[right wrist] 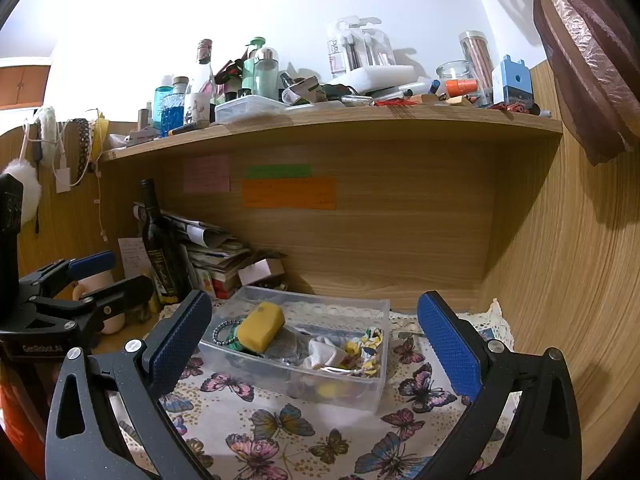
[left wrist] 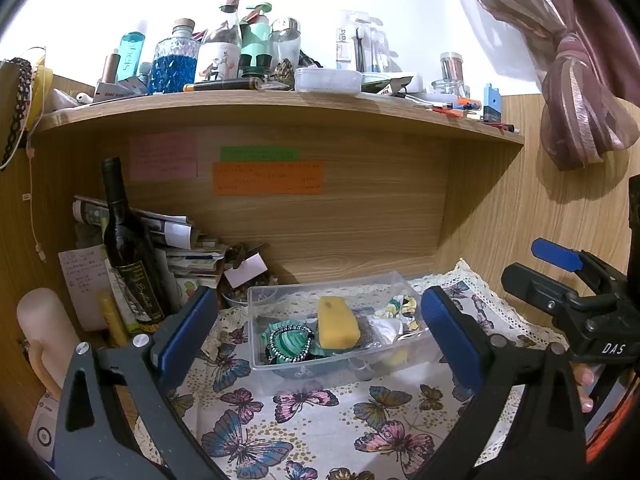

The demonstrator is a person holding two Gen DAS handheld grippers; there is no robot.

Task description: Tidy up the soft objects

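A clear plastic box (left wrist: 256, 300) (right wrist: 376, 384) stands on the butterfly cloth under the shelf. In it lie a yellow sponge (left wrist: 337, 323) (right wrist: 260, 327), a green scrunchie with a bead bracelet (left wrist: 290, 340) (right wrist: 226, 330), a white cloth (left wrist: 386, 326) (right wrist: 324, 350) and a patterned scrunchie (left wrist: 404, 306) (right wrist: 370, 346). My left gripper (left wrist: 320, 332) is open and empty, just in front of the box. My right gripper (right wrist: 316, 338) is open and empty, also in front of the box. Each gripper shows at the edge of the other's view.
A dark wine bottle (left wrist: 128, 248) (right wrist: 162, 248), stacked papers (left wrist: 176, 240) and a pale mug (left wrist: 48, 332) stand at the left. The wooden shelf (left wrist: 280, 108) (right wrist: 340, 120) overhead is crowded with bottles. A wooden wall (right wrist: 568, 280) closes the right; a curtain (left wrist: 576, 80) hangs there.
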